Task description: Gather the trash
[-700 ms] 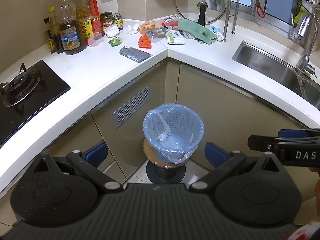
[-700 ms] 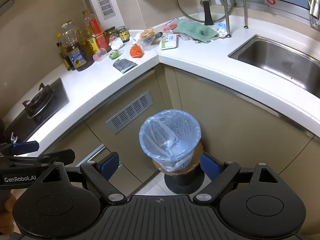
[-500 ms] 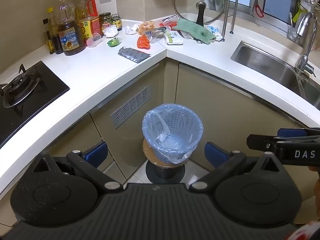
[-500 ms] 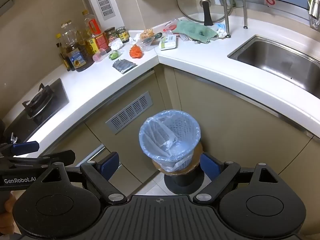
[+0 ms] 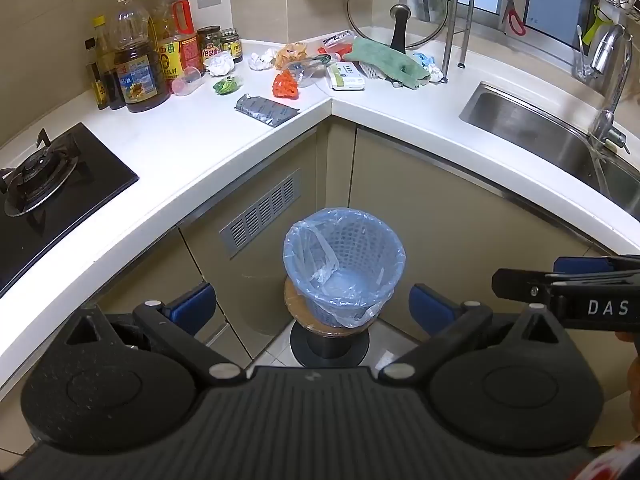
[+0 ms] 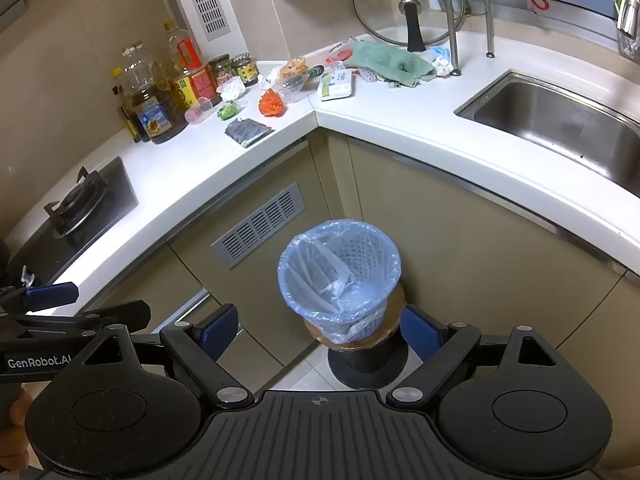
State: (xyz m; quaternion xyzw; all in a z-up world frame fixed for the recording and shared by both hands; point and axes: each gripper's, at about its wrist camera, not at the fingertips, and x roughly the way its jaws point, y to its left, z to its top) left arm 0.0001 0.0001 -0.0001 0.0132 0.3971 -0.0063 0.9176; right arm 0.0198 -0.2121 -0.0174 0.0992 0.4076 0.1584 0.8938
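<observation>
Both wrist views, corner kitchen. I held the left gripper [image 5: 312, 304] and the right gripper [image 6: 320, 328] side by side, angled down over the floor, each with its jaws spread fully and nothing between them. Framed between the blue pads of both stood the lined waste basket [image 5: 344, 264], perched on a round stool at the foot of the corner cabinet; its blue bag looked empty.

The trash lay on the white tabletop [image 5: 200, 148], at about 12 o'clock from the basket and well apart from both grippers: a grey foil pouch [image 5: 266, 109] nearest the edge, an orange net bag [image 5: 285, 85] behind it, a green wrapper [image 5: 227, 85] at its 9 o'clock, crumpled white paper [image 5: 221, 64] near the jars, and a clear plastic wrapper [image 5: 304, 72] toward the corner.

By my judgement no item had yet been collected. To do the step well I would have begun with the pouch, since it lay flat and closest, approaching low so one finger slid beneath an edge. Care would be needed near the oil bottles [image 5: 138, 80] at 10 o'clock.

A gas hob [image 5: 40, 172] sat at 9 o'clock, a steel sink [image 5: 540, 132] at 2 o'clock, a glass lid [image 5: 396, 4] against the tiled wall, a green cloth [image 5: 384, 60] before it.
</observation>
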